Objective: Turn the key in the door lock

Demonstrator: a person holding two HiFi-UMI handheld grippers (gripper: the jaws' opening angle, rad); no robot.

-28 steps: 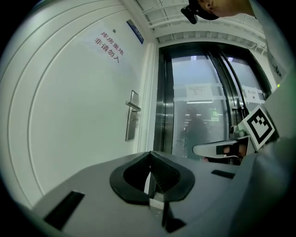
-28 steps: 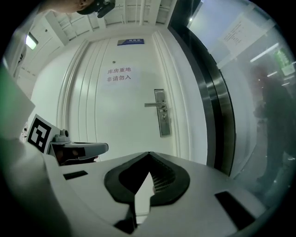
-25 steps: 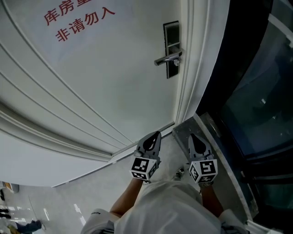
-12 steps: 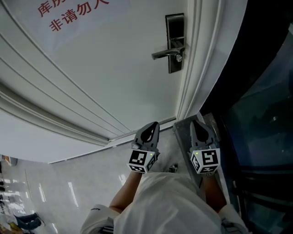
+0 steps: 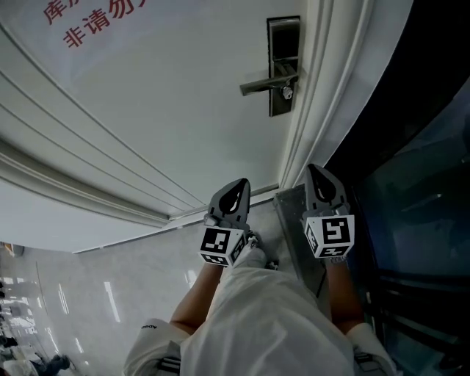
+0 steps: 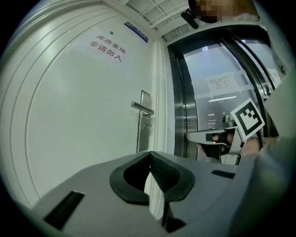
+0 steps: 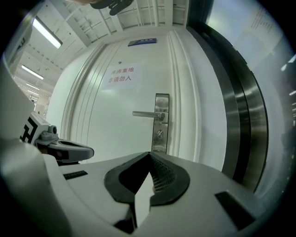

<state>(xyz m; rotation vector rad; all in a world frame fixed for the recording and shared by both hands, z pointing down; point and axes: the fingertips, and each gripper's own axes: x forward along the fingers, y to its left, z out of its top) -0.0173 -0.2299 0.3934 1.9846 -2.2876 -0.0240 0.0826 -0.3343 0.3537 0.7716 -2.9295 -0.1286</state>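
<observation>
A steel lock plate (image 5: 283, 64) with a lever handle (image 5: 258, 86) sits near the right edge of the white door (image 5: 183, 110). A small key (image 5: 287, 92) sticks out just under the handle. Both grippers are held level, well short of the lock and pointing at the door. My left gripper (image 5: 236, 192) is shut with nothing in it; its tips meet (image 6: 151, 154), and the handle (image 6: 142, 108) lies ahead, slightly to the left. My right gripper (image 5: 321, 180) is also shut and empty (image 7: 150, 155). It faces the lock plate (image 7: 161, 121) and the key (image 7: 160, 134) almost straight on.
Red characters (image 5: 95, 22) are printed on the door's upper left. Raised door-frame mouldings (image 5: 316, 110) run beside the lock. Right of them stand a steel post (image 7: 240, 129) and dark glass (image 5: 418, 147). A metal threshold (image 5: 294, 220) lies below my right gripper.
Both grippers have moved forward toward the door, the right one more than the left. Both stayed shut. The lock now sits higher in the head view.
</observation>
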